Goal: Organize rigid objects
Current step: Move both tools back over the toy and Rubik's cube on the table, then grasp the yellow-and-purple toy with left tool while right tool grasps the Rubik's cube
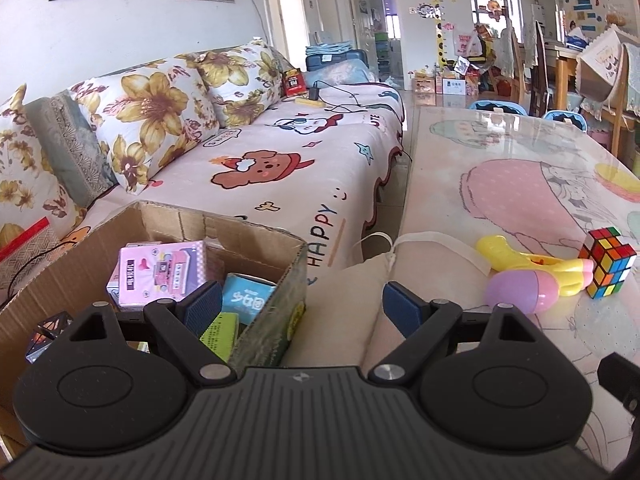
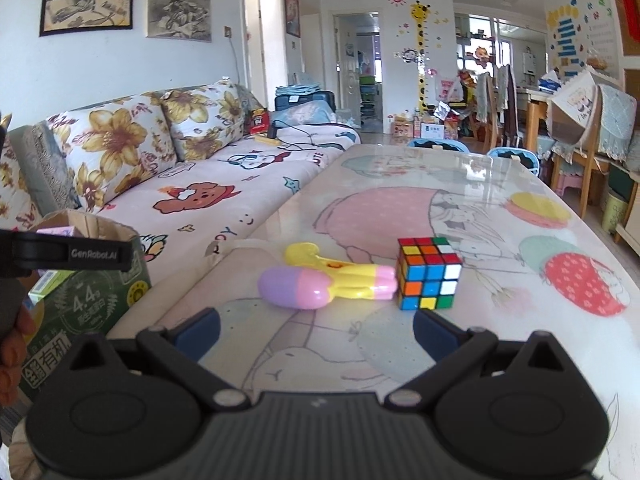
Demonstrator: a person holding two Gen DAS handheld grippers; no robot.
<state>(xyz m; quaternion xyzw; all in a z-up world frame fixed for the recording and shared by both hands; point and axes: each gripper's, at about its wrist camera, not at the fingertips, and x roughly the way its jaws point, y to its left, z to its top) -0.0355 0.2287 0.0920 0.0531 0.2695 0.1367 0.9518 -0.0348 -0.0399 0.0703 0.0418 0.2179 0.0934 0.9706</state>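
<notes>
Left wrist view: left gripper (image 1: 302, 306) spread wide, nothing between the blue pads (image 1: 204, 306); it hangs over the near right corner of the cardboard box (image 1: 256, 240); box is open-topped, holds a pink carton (image 1: 160, 274), a light blue carton (image 1: 246, 300) just right of it, a green packet (image 1: 218, 336) in front, a dark patterned cube (image 1: 46, 334) at the box's left side; right of the box a cream cloth (image 1: 348, 300), then the table (image 1: 500, 160); on the table, well right of the box, a yellow-pink toy (image 1: 532, 276) lying flat, Rubik's cube (image 1: 608, 262) touching its far end; sofa (image 1: 260, 160) behind the box.

Right wrist view: right gripper (image 2: 316, 332) also wide open, empty, pads (image 2: 198, 334) low over the table (image 2: 460, 200); toy (image 2: 324, 280) just ahead of the gripper, cube (image 2: 428, 274) upright, touching the toy's right end; box (image 2: 100, 292) far left of the toy, beside the table edge; left gripper's black body (image 2: 72, 254) over the box; a person's hand (image 2: 14, 344) at the left frame edge.
</notes>
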